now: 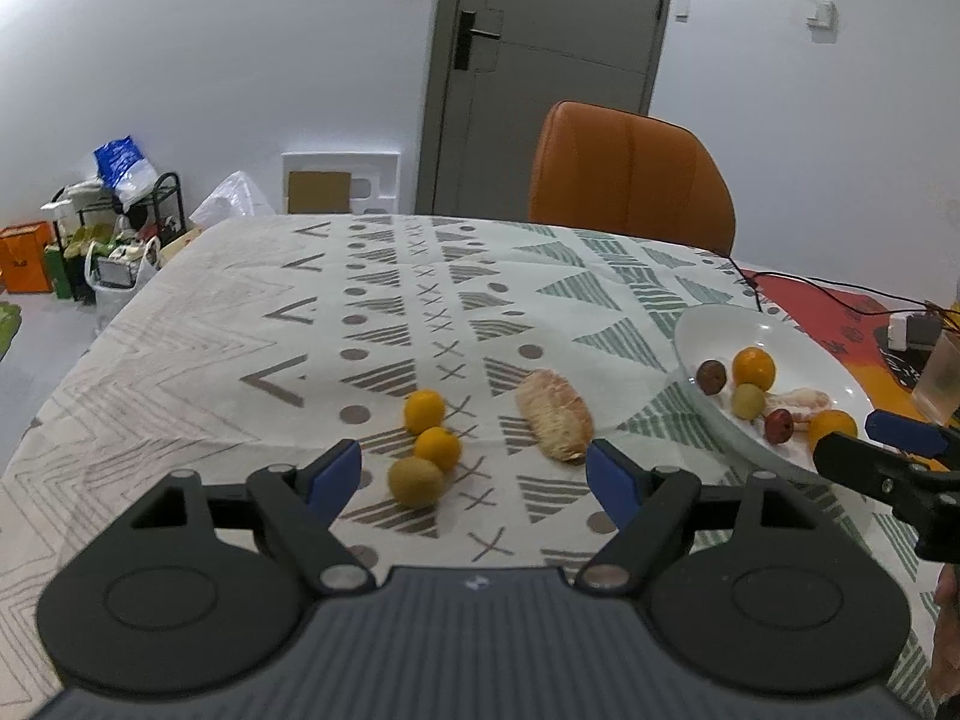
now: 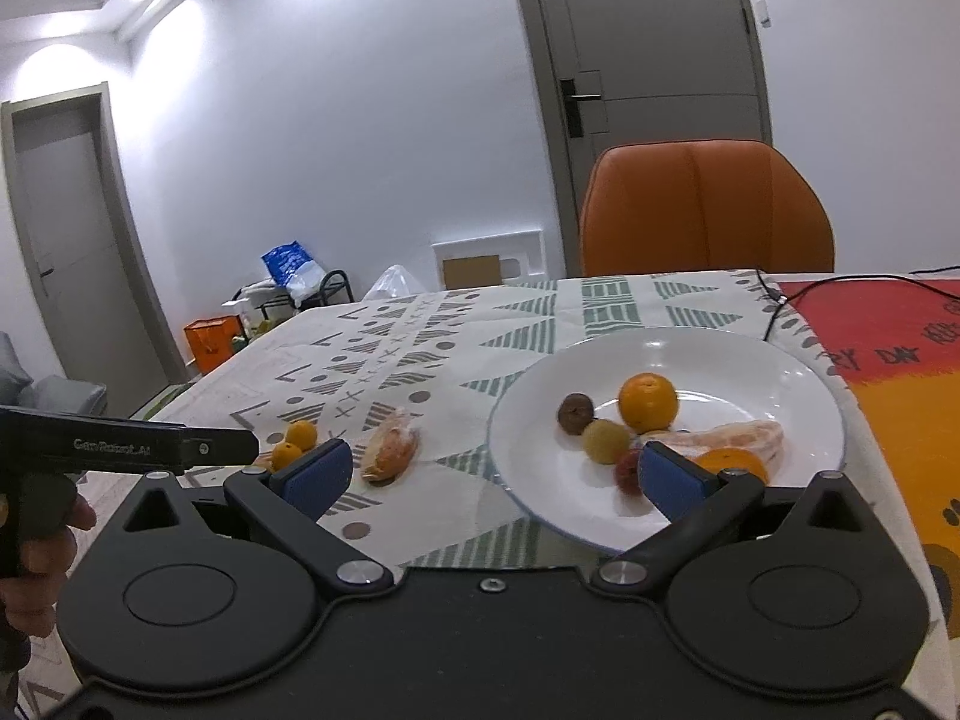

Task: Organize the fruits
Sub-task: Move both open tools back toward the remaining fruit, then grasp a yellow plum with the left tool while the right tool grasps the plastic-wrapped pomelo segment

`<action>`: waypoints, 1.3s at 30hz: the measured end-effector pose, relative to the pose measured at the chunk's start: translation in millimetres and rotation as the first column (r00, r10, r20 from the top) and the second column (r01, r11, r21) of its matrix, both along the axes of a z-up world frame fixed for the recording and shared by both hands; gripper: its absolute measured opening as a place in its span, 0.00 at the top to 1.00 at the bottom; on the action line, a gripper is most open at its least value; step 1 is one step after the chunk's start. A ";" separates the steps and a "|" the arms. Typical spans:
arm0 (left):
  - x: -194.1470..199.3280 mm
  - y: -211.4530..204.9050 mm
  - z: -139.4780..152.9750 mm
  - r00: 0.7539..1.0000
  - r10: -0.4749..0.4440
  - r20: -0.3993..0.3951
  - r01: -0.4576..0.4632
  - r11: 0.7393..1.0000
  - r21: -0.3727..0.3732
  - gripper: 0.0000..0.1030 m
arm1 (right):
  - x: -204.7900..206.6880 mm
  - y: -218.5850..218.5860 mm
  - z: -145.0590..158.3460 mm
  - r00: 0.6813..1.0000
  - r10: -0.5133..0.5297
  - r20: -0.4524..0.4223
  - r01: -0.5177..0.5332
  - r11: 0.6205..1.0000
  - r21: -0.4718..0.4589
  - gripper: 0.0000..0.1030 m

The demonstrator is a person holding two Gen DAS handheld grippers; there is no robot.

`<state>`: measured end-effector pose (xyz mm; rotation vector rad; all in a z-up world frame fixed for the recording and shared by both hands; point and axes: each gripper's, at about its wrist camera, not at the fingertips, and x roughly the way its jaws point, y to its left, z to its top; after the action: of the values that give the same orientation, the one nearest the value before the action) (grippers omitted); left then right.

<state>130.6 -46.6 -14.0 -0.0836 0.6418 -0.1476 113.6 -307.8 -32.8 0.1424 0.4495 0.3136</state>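
Note:
On the patterned tablecloth lie two small oranges [image 1: 425, 411] [image 1: 438, 447], a yellow-green round fruit [image 1: 416, 481] and a peeled pomelo wedge [image 1: 555, 415]. My left gripper [image 1: 474, 477] is open and empty, just short of these fruits. A white plate [image 2: 750, 360] holds an orange [image 2: 648, 402], a brown fruit [image 2: 575, 413], a yellow-green fruit [image 2: 606, 441], a red fruit [image 2: 627, 471], a second orange [image 2: 732, 461] and a pomelo piece [image 2: 738, 435]. My right gripper [image 2: 495, 474] is open and empty over the plate's near rim.
An orange chair [image 1: 630, 174] stands behind the table's far edge. A black cable [image 1: 810, 288] and a red-orange mat [image 2: 888, 372] lie to the right of the plate. A cup [image 1: 942, 378] stands at the far right. Clutter sits on the floor to the left.

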 end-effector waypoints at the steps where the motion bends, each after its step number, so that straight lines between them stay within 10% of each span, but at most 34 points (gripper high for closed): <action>1: 0.0 2.4 -1.2 1.000 0.005 -0.005 -0.005 1.000 -0.005 0.22 | 0.4 2.5 -0.1 1.000 0.005 0.000 -0.005 1.000 -0.002 0.00; 32: 32.4 27.6 -39.8 0.998 0.000 -0.058 -0.005 0.996 -0.086 0.44 | 25.8 52.5 -4.4 0.996 0.078 -0.041 -0.081 0.994 -0.069 0.04; 39: 39.6 32.4 -45.2 0.998 -0.002 -0.061 -0.004 0.995 -0.096 0.75 | 39.0 63.2 -6.6 0.993 0.101 -0.058 -0.106 0.991 -0.079 0.08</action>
<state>170.2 -14.2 -59.2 -0.1814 0.6958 -0.1751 152.6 -244.6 -39.4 0.0478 0.5237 0.3933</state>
